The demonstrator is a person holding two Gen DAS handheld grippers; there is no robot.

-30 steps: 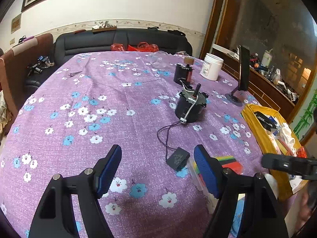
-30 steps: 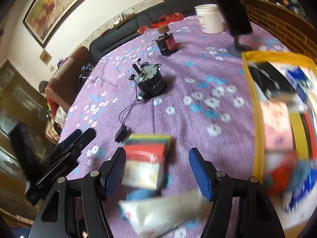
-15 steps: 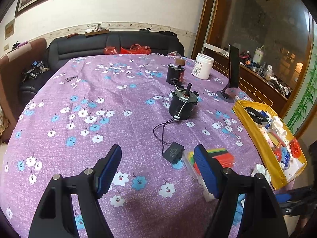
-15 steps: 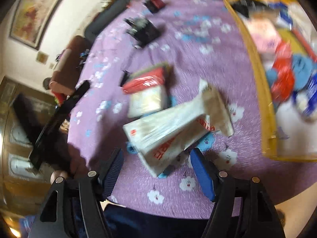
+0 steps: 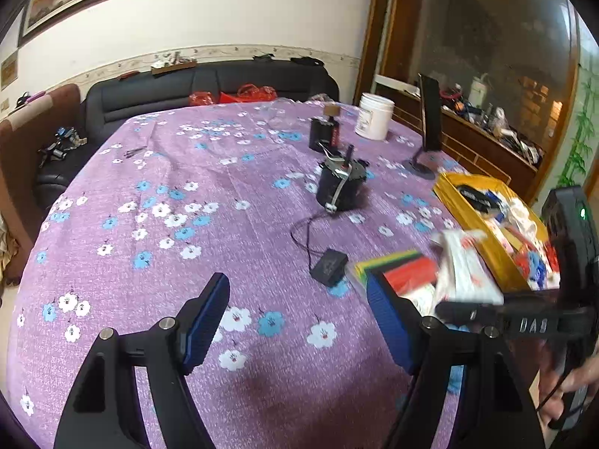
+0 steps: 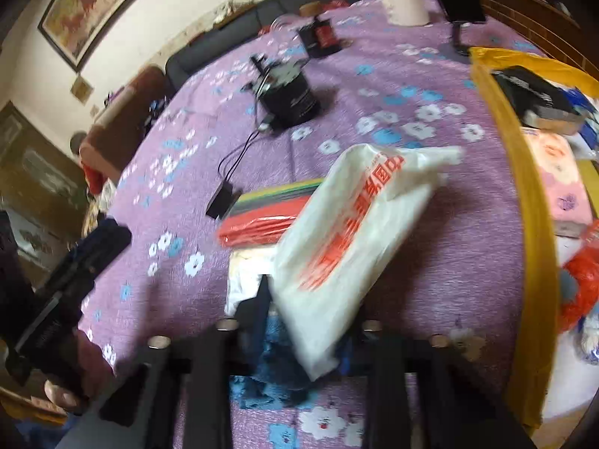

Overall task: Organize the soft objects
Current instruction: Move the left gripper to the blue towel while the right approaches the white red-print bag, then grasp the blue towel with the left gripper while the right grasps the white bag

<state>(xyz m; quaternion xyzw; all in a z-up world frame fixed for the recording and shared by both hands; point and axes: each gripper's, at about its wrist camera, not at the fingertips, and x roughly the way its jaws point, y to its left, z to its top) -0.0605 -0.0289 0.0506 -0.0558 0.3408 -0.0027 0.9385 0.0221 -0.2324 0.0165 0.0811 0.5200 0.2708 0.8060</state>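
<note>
Right gripper (image 6: 305, 331): fingers closed on the near end of the white packet (image 6: 352, 239), which is lifted and tilted above the tablecloth (image 6: 441, 243).
White packet: red print; blurred; overlaps the coloured stack (image 6: 269, 209) and sits just beside the yellow tray (image 6: 531, 202).
Left gripper (image 5: 297, 323): fingers spread wide, holding nothing, above the tablecloth to the stack's left.
Yellow tray: right of the stack; contains pink, red and black items.
Black motor (image 5: 338, 187): beyond the stack; cable leads to a small black box (image 5: 329, 266) touching the stack.
</note>
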